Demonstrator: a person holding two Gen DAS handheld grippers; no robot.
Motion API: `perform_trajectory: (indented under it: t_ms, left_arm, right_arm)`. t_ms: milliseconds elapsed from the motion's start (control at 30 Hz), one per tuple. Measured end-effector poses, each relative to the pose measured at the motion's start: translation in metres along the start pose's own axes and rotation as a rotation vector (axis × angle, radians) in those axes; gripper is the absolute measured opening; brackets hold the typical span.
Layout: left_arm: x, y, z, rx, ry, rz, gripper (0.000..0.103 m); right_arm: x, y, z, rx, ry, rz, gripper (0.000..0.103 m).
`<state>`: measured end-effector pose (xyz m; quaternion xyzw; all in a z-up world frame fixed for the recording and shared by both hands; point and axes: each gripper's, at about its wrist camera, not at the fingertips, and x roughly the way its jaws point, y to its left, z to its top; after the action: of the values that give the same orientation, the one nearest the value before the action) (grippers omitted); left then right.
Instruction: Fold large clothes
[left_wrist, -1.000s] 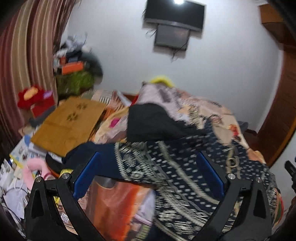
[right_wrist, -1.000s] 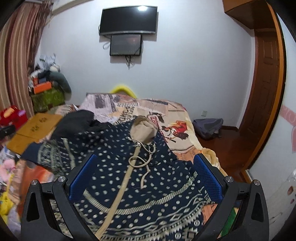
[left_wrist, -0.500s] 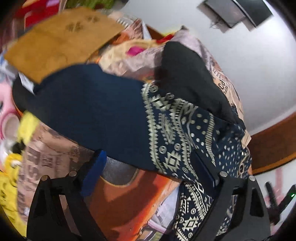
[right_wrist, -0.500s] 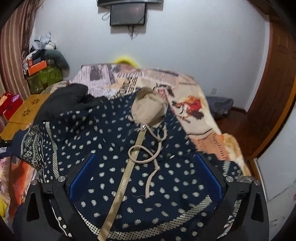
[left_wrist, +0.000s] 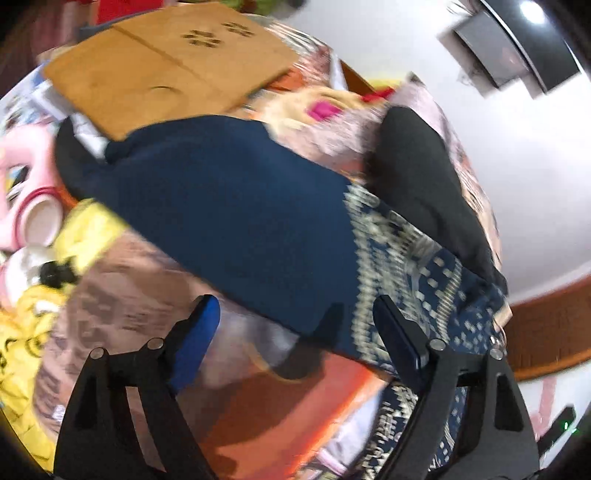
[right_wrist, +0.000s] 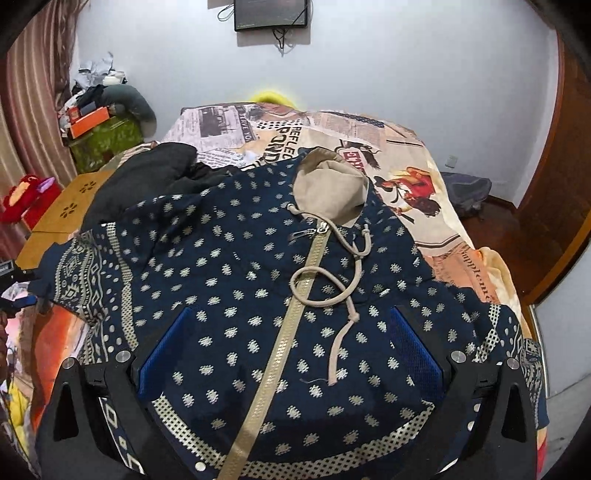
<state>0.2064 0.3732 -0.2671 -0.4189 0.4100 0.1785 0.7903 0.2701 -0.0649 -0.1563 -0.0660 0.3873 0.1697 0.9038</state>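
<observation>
A navy hooded jacket (right_wrist: 236, 280) with a beige dot pattern, beige zip and beige hood (right_wrist: 328, 192) lies spread front-up on the bed. Its drawcord (right_wrist: 332, 280) loops over the chest. My right gripper (right_wrist: 291, 354) is open and hovers over the jacket's lower front. In the left wrist view the jacket's plain navy sleeve (left_wrist: 236, 218) hangs off the bed's left side. My left gripper (left_wrist: 295, 328) is open, its jaws close to the sleeve's lower edge on either side, holding nothing.
A black garment (right_wrist: 147, 173) lies at the jacket's far left, also in the left wrist view (left_wrist: 424, 184). The bedsheet (right_wrist: 406, 155) has a newspaper print. A brown cardboard box (left_wrist: 166, 66), toys and clutter sit left of the bed. A TV (right_wrist: 271, 14) hangs on the wall.
My left gripper has dropped low and moved in toward the hanging navy sleeve. My right gripper has tilted down and moved closer over the jacket's front.
</observation>
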Motion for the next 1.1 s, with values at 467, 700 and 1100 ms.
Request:
perform_trajectory:
  t_ms: [467, 700, 1100]
  left_arm:
    - [-0.002, -0.040, 0.030, 0.229, -0.212, 0.308, 0.004]
    - [-0.038, -0.120, 0.033, 0.367, -0.309, 0.185, 0.002]
    - [-0.063, -0.307, -0.041, 0.659, -0.258, -0.229, 0.002]
  right_arm:
    - [-0.006, -0.001, -0.002, -0.007, 0.010, 0.003, 0.103]
    - [-0.020, -0.010, 0.002, -0.011, -0.019, -0.011, 0.103]
    - [-0.038, -0.038, 0.000, -0.003, -0.052, -0.033, 0.103]
